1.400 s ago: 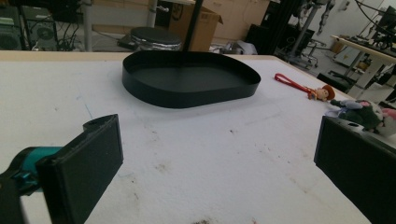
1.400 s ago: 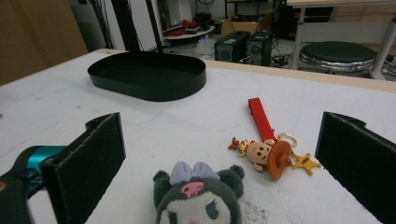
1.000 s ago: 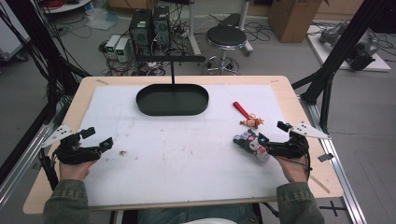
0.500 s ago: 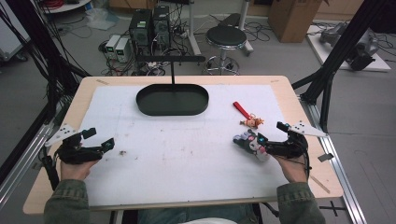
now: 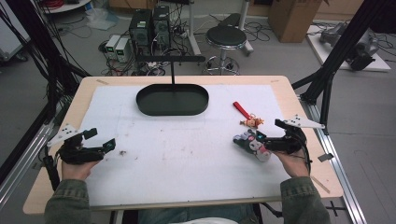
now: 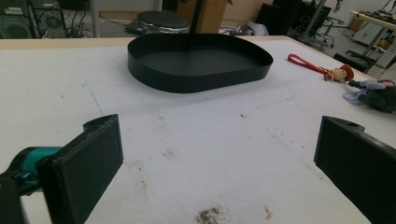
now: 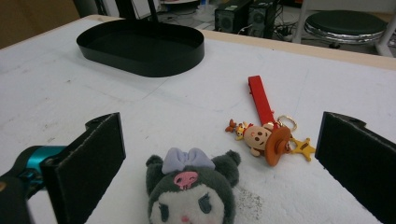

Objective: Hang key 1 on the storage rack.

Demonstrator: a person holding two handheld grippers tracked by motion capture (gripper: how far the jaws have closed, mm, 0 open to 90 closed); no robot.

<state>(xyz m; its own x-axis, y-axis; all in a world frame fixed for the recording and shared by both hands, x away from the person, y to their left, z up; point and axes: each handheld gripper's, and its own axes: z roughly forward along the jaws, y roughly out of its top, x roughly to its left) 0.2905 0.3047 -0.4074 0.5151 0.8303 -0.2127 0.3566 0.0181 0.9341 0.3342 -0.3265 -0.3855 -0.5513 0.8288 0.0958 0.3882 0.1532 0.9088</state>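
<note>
White mat (image 5: pixel 187 163) on a wooden table, with small dirty spots here and there. Nearest, on the right side, a small plush toy (image 7: pixel 191 196): grey, with a purple bow and a pink patch on top, lying on the mat close to the front edge. Sits between the two black jaws of the right gripper (image 5: pixel 265 142), not squeezed yet. Jaws wide apart, one on each side of the toy, with room to spare. Looks soft, squishy and very light. Sure to squash a bit when pinched, so best to take it around the fat round head, right in the middle. Better not by the bow or the little ears: too thin, easy to lose. No fear of breaking it. Over on the other side, the left gripper (image 5: pixel 100 139), also wide open, holding nothing, low over bare mat with just a dark crumb mark in front. A little past the plush toy, a key ring with a small cowboy doll (image 7: pixel 264 137), a gold star and a red strap (image 7: pixel 260 100), lying flat, near the toy but not touching it. Farther back, in the middle of the mat, a black oval tray (image 5: pixel 172 111) with low walls and nothing inside. Maybe the place for the toys, but only a guess. Behind the table, a round stool (image 5: pixel 226 36), computer boxes (image 5: pixel 149 23) and lots of cables on the grey floor.
</note>
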